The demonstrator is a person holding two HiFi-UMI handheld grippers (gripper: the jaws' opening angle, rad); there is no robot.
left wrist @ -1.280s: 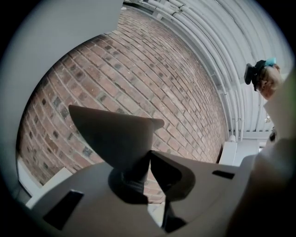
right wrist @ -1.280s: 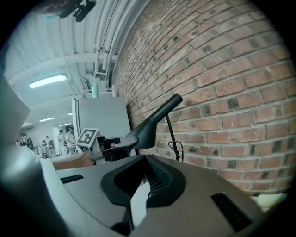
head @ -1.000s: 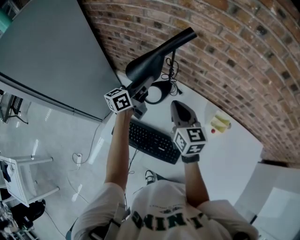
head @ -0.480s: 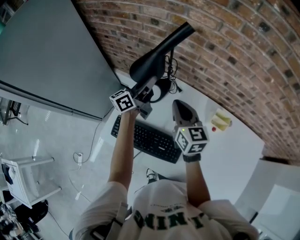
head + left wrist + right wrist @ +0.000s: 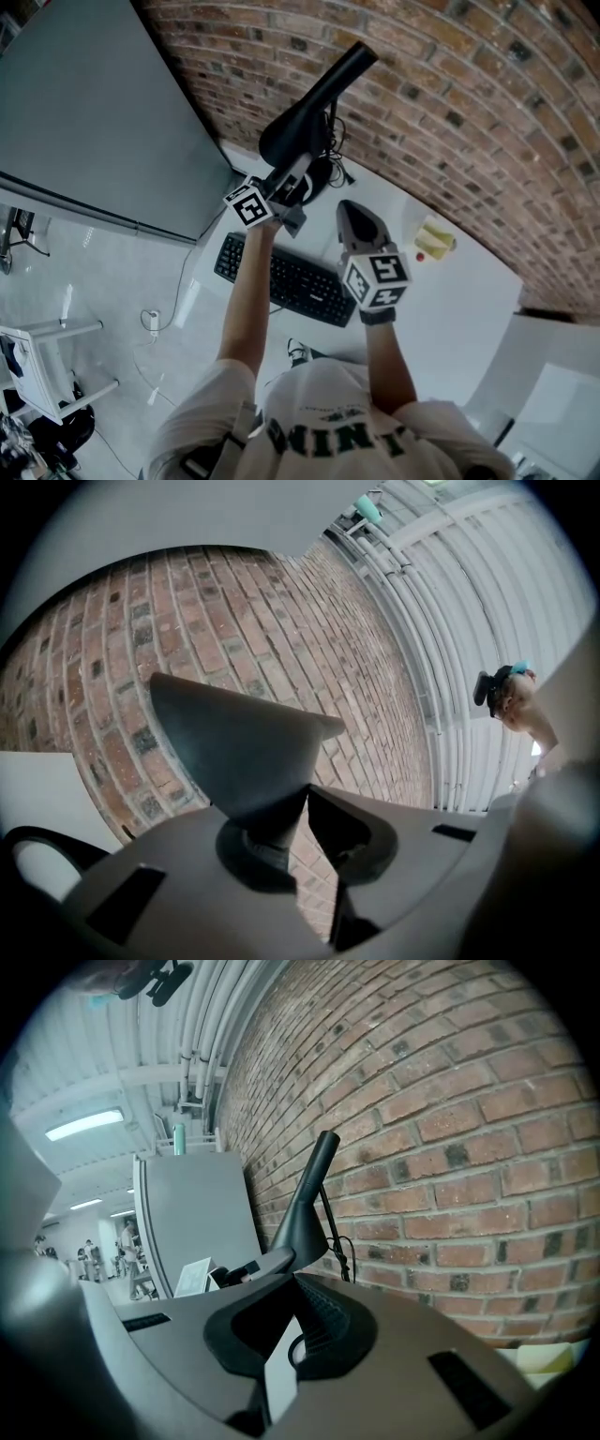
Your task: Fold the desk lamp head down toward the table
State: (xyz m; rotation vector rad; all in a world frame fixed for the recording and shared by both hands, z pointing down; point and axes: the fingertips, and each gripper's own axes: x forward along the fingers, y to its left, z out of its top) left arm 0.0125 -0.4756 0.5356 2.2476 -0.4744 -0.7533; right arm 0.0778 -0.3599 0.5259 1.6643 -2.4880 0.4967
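1. The lamp head (image 5: 298, 129), a black cone, slants from the upper middle of the head view down toward the left gripper (image 5: 286, 183), which meets its wide lower end.
2. The left gripper's jaws are clamped on the lamp head. In the left gripper view the cone narrows straight down into them.
3. The right gripper (image 5: 349, 211) hovers just right of the lamp, apart from it. Its jaws are drawn in to a narrow slit with nothing between them.
4. The head view alone shows the white tabletop (image 5: 450, 300), the black keyboard (image 5: 286, 281) below both grippers and a small yellow thing (image 5: 433, 239) to the right.
5. The right gripper view alone shows the lamp from the side, its thin stem rising against the brick wall (image 5: 450, 1101) at frame centre.
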